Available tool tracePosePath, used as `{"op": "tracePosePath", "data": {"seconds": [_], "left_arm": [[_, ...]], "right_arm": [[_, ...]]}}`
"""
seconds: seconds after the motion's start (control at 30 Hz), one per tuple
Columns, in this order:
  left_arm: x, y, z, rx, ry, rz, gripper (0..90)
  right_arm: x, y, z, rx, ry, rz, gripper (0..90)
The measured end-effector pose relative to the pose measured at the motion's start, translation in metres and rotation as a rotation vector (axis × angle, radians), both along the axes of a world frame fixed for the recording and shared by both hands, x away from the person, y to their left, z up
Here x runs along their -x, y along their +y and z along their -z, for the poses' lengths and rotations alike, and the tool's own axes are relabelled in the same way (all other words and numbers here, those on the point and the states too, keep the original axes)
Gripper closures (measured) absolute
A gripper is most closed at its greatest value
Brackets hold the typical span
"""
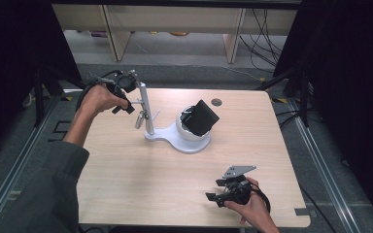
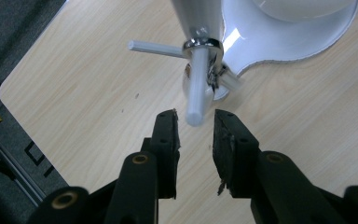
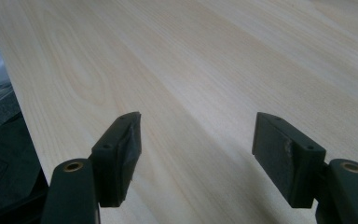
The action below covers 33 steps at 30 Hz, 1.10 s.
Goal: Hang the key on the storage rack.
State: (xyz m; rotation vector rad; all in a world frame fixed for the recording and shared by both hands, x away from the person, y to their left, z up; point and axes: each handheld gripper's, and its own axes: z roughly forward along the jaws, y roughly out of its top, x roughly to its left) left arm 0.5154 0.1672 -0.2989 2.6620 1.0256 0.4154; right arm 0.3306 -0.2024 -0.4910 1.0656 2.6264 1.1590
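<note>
The left hand-held gripper (image 2: 195, 123) was raised above the bench near its far left corner, the forearm stretched forward from the bench's left edge and the hand (image 1: 98, 98) wrapped around the grip. Its jaws stood a little apart, with the blunt end of a white horizontal plastic peg (image 2: 198, 86) just ahead of the gap between their tips and not pressed by either pad. That peg's long axis ran level, pointing from the post towards the gripper. It stuck out of a chrome collar (image 2: 203, 44) on a white upright post (image 1: 146, 109), whose long axis stood vertical on a white flat teardrop-shaped base (image 1: 165, 136) in the far middle of the light wooden bench (image 1: 141, 184). A thinner white peg (image 2: 154, 47) stuck out sideways from the same collar.

The right hand-held gripper (image 1: 217, 189) lay low near the bench's near right corner, held in the right hand (image 1: 249, 205), with its jaws wide apart over bare wood and nothing between them.
</note>
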Motion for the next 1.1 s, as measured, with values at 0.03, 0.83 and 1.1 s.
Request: {"op": "tracePosePath", "data": {"seconds": [0.03,0.83,1.1], "left_arm": [[0.000,0.000,0.000,0.000,0.000,0.000,68.8],[0.033,0.022,0.016,0.047,0.005,0.033,53.4],[0.046,0.028,0.034,0.065,0.006,0.050,45.1]], "right_arm": [[0.000,0.000,0.000,0.000,0.000,0.000,33.7],[0.000,-0.002,-0.004,0.004,0.017,0.001,33.6],[0.000,-0.002,-0.004,0.006,0.014,0.002,33.6]]}}
